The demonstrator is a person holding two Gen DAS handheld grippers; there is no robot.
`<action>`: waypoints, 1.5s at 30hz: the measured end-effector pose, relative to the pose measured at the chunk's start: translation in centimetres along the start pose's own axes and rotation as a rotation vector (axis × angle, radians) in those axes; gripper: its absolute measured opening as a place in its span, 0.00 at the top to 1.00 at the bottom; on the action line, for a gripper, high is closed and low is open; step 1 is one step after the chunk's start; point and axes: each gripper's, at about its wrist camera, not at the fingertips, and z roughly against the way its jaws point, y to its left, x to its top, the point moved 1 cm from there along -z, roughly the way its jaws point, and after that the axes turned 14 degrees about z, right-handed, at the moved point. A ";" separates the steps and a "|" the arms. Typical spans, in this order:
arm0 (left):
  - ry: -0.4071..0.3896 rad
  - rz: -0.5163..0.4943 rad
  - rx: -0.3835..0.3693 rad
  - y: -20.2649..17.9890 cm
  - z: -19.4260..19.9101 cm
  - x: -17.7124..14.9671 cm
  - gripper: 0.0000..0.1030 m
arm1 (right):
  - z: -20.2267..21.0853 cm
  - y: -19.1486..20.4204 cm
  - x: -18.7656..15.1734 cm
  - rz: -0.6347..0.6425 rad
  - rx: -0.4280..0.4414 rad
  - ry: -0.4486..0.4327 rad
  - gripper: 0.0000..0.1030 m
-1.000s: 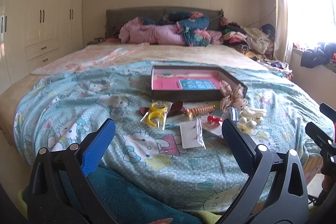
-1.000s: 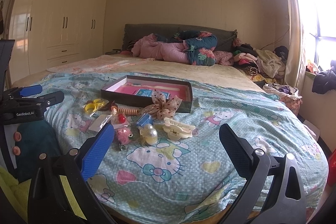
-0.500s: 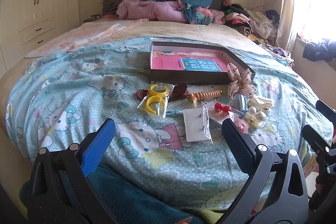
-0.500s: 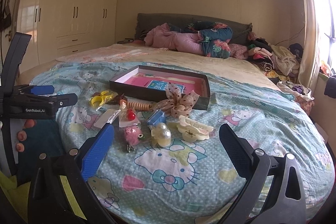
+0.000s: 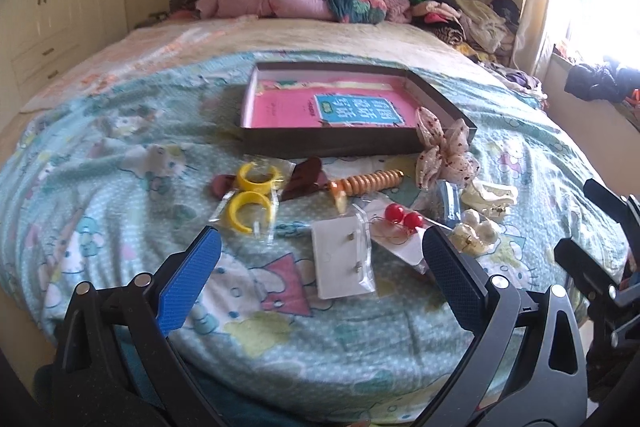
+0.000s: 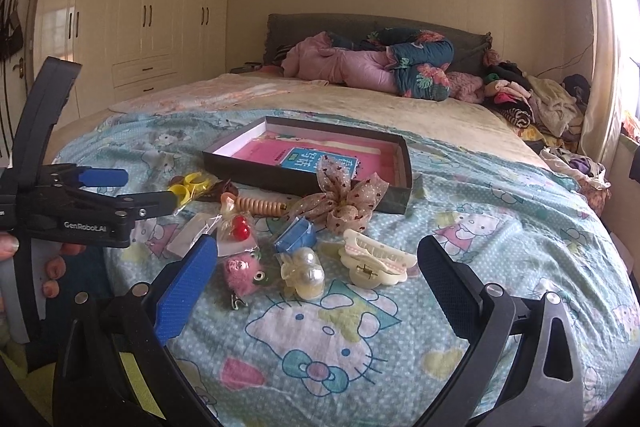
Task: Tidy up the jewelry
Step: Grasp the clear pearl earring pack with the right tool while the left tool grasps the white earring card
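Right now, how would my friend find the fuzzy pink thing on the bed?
Start at the dark box on the blue blanket. Come toward the near edge past the spotted bow to the fuzzy pink clip, left of the pearl clip. It alone is furry, with little eyes.

each gripper is a black plastic frame with two long fingers; one finger (image 5: 188, 283) wears a blue textured pad, the other a dark textured pad (image 5: 454, 283); silver screws stud the joints; the left gripper (image 6: 116, 189) carries white "genrobot.ai" lettering.
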 end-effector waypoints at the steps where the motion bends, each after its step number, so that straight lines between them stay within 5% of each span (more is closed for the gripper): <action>1: 0.012 -0.002 0.011 -0.2 -0.5 0.1 0.10 | -0.2 -0.1 0.0 -0.002 0.002 0.003 0.06; 13: 0.153 0.009 0.037 0.2 -4.8 -0.4 0.11 | -3.7 -1.1 -1.0 -0.009 0.048 0.102 0.12; 27: 0.279 0.075 -0.021 1.2 -7.0 -1.1 0.41 | -8.2 0.0 -1.9 0.026 0.178 0.189 0.38; 32: 0.288 0.074 -0.035 1.1 -7.1 -1.2 0.70 | -9.3 0.5 -2.2 0.040 0.205 0.223 0.61; 35: 0.286 0.066 -0.052 0.8 -6.9 -1.3 0.70 | -9.3 0.2 -2.6 0.029 0.216 0.225 0.69; 45: 0.210 0.035 -0.106 -0.5 -4.8 0.6 0.70 | -7.4 -1.9 -2.3 -0.038 0.202 0.186 0.70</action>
